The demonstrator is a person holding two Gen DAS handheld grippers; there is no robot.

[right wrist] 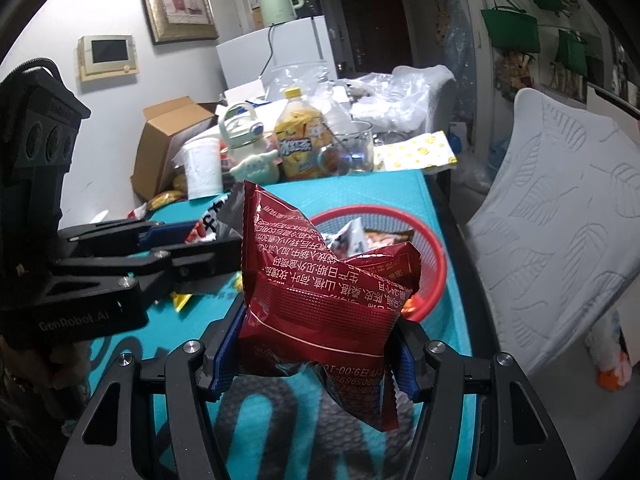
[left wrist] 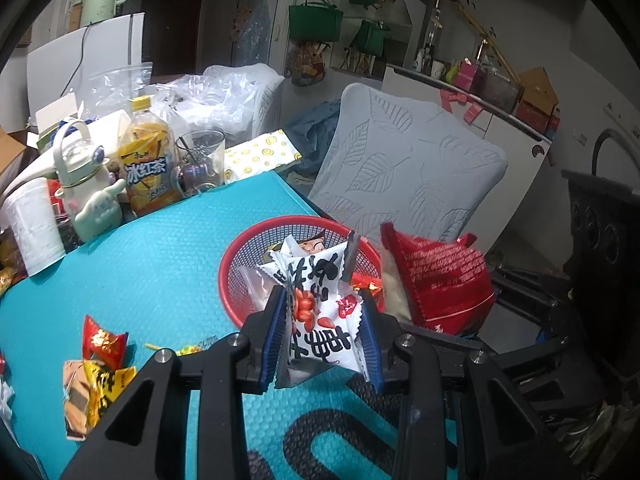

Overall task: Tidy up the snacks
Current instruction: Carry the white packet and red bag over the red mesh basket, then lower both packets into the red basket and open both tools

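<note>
1. Surface: we see a table under a teal embossed mat [left wrist: 132, 264] with big dark lettering at the near edge, too cropped to read.
2. Red mesh basket [left wrist: 240, 276] sits at the mat's right edge, mid-depth, with several packets already in it.
3. Left gripper [left wrist: 326, 336]: jaws narrow, clamped on a white packet [left wrist: 324, 312] with black Chinese characters and a peanut print. Packet is off the mat, just near of the basket.
4. Right gripper [right wrist: 316, 356]: jaws mid-width, squeezing a red bag [right wrist: 320, 292] with white Chinese print; "9:00" is legible near its bottom seam. Bag hangs above the mat, near of the basket.
5. In the right wrist view the left gripper's body shows at left, marked "GenRobot.AI".
6. Loose snacks [left wrist: 100, 364] lie on the mat near left: red, yellow and orange wrappers.
7. Far edge clutter: iced tea bottle [left wrist: 148, 168] labelled 冰红茶, white flask [left wrist: 80, 168] with a cartoon figure, glass mug [left wrist: 200, 164], white paper cup [left wrist: 32, 228], clear plastic bags, a smiley-print sheet [left wrist: 260, 156].
8. Room: leaf-pattern grey chair [left wrist: 408, 176] right of the table, white fridge with a green kettle [right wrist: 276, 0] on top at far, cardboard box [right wrist: 168, 140], framed picture and wall panel at far left, green bags [left wrist: 316, 20] hanging at far right.
</note>
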